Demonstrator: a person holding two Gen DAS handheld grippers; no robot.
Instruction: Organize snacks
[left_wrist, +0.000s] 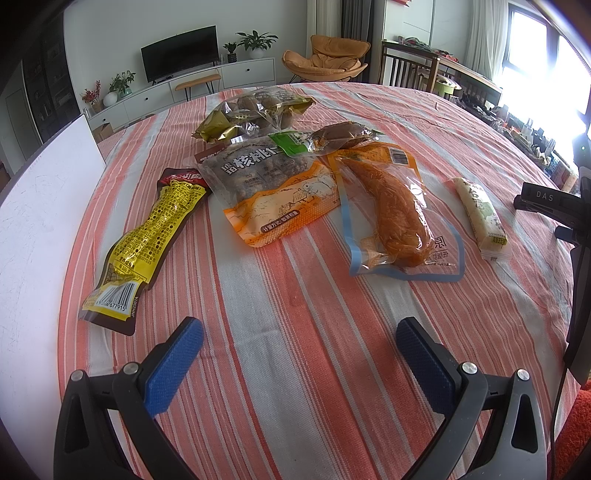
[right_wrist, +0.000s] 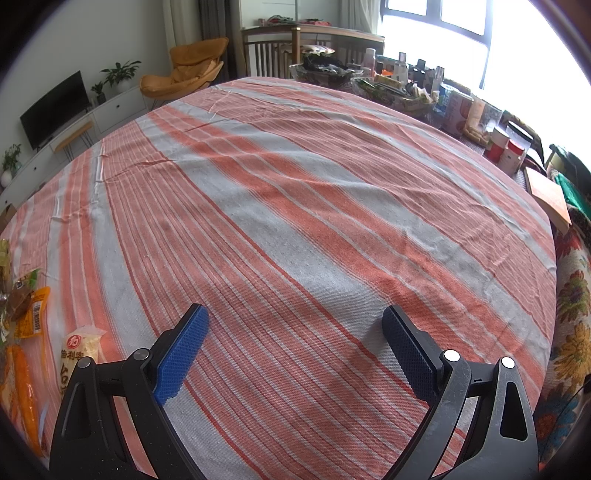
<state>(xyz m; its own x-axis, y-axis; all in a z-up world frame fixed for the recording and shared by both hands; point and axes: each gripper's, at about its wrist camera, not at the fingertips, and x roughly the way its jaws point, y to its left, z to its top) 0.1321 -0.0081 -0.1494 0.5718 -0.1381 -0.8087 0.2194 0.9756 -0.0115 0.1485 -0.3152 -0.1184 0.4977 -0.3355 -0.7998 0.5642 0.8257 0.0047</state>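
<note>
I see a striped tablecloth (left_wrist: 295, 295), with a TV (left_wrist: 180, 52) and an orange chair (left_wrist: 325, 59) behind. Snacks, left to right: yellow packet (left_wrist: 147, 236), walnut bag (left_wrist: 273, 184) reading 核桃仁, orange pouch (left_wrist: 395, 214), white stick (left_wrist: 480, 214) with blurred print. Left gripper (left_wrist: 299, 343) and right gripper (right_wrist: 295, 332) both gape, empty.

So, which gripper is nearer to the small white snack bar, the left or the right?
Probably the right. The white snack bar lies just left of the right gripper, beside its left finger. From the left gripper, the bar sits farther off, ahead and to the right.
</note>
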